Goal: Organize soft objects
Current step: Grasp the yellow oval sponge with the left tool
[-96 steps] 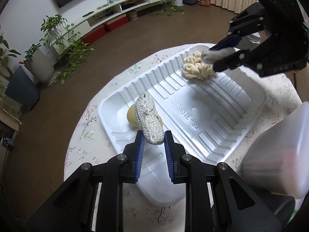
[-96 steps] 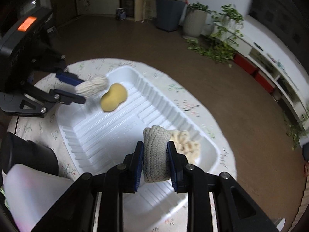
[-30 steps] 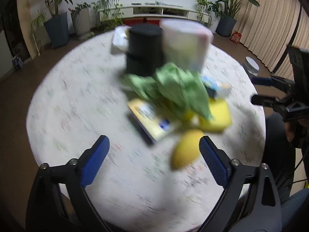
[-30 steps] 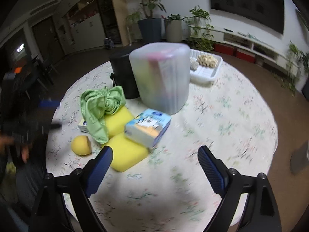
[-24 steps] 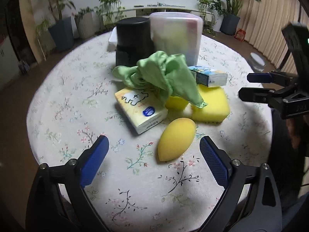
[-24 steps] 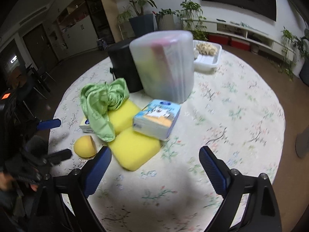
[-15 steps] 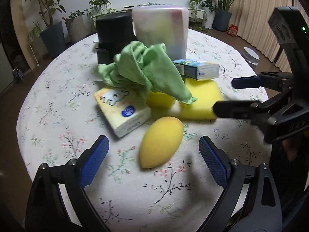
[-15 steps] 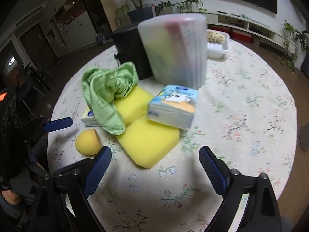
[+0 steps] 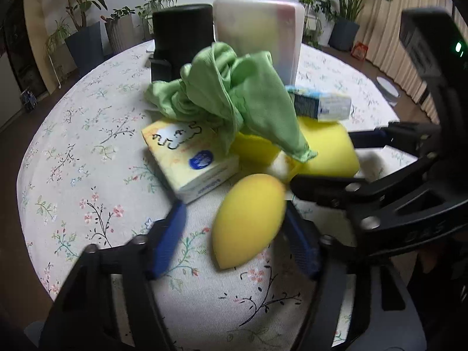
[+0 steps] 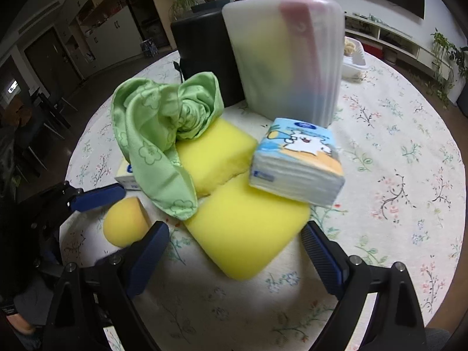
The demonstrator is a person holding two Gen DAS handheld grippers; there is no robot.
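A yellow egg-shaped sponge (image 9: 248, 222) lies on the flowered tablecloth. My left gripper (image 9: 234, 242) is low over it with the sponge between its blue pads. The jaws are closing; the left pad still stands clear of the sponge. From the right wrist view the same sponge (image 10: 125, 222) shows at lower left. My right gripper (image 10: 235, 256) is open wide, straddling the near end of a yellow block sponge (image 10: 245, 228). A green cloth (image 10: 158, 134) drapes over a second yellow sponge (image 10: 213, 155).
A blue tissue pack (image 10: 298, 163) rests on the block sponges and a yellow tissue pack (image 9: 187, 158) lies under the cloth. Behind stand a translucent container (image 10: 286, 58) and a black cylinder (image 10: 201, 49). A white tray (image 10: 354, 58) sits at the far edge.
Both grippers left the white tray, turned to the pile and sank toward it. The left jaws have narrowed around the egg sponge. The right jaws stayed wide.
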